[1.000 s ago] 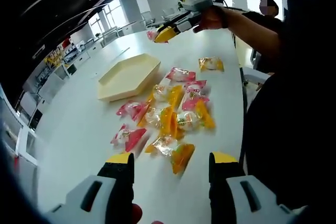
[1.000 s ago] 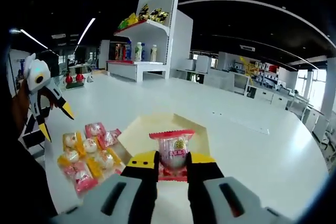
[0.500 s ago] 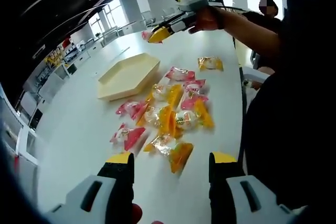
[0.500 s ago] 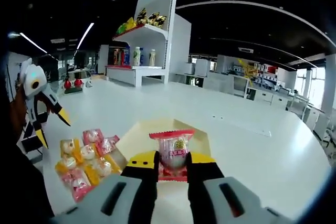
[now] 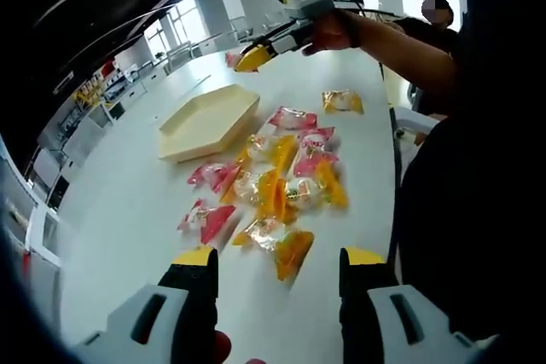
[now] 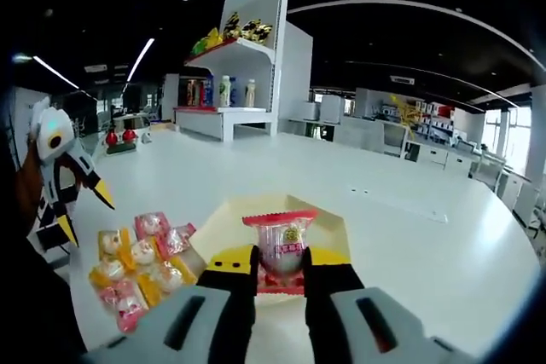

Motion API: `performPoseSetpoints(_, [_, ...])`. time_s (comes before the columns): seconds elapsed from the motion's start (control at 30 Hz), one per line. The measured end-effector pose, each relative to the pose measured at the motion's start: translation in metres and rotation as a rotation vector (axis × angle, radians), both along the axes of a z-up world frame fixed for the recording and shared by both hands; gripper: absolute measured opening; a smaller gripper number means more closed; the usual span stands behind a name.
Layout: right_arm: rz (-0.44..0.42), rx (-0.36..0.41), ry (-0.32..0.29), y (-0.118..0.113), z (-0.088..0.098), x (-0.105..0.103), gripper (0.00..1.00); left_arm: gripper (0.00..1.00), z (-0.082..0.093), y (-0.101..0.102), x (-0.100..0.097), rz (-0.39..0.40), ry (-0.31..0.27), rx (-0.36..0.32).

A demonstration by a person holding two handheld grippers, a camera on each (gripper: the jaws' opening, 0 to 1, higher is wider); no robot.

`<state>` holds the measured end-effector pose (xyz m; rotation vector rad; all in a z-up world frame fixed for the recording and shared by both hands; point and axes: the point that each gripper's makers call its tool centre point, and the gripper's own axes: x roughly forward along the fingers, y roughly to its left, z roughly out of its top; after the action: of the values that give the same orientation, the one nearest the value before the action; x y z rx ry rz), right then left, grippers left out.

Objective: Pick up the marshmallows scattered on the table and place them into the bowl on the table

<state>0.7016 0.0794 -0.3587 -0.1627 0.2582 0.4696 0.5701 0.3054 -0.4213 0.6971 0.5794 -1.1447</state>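
Several marshmallow packets (image 5: 275, 187) in pink and orange wrappers lie scattered on the white table, and one orange packet (image 5: 343, 102) lies apart on the far right. A cream hexagonal bowl (image 5: 209, 121) sits to their left. My left gripper (image 5: 280, 260) hangs open above the near end of the pile. My right gripper (image 6: 281, 262) is shut on a red-wrapped marshmallow packet (image 6: 283, 245) and hovers over the bowl (image 6: 226, 223). From the left gripper view, the right gripper (image 5: 246, 59) is high beyond the bowl. The left gripper (image 6: 88, 214) appears open beside the pile (image 6: 136, 266).
The person's arm (image 5: 401, 40) and dark clothing (image 5: 461, 210) fill the right side. White table (image 6: 409, 245) stretches wide past the bowl. A white shelf unit (image 6: 256, 57) with bottles and snacks stands behind, along with office desks.
The right gripper, still holding the red packet, has drifted slightly left and farther away above the bowl. The left gripper and the pile have stayed put.
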Motion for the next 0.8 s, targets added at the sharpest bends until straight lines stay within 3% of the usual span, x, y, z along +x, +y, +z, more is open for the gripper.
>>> performPoseSetpoints(0.23, [-0.002, -0.026, -0.033, 0.001, 0.002, -0.001, 0.22, 0.57, 0.011, 0.003, 0.003, 0.011, -0.051, -0.012])
performPoseSetpoints(0.8, [0.019, -0.006, -0.025, 0.015, -0.009, 0.001, 0.22, 0.57, 0.005, 0.001, -0.004, -0.005, -0.033, 0.002])
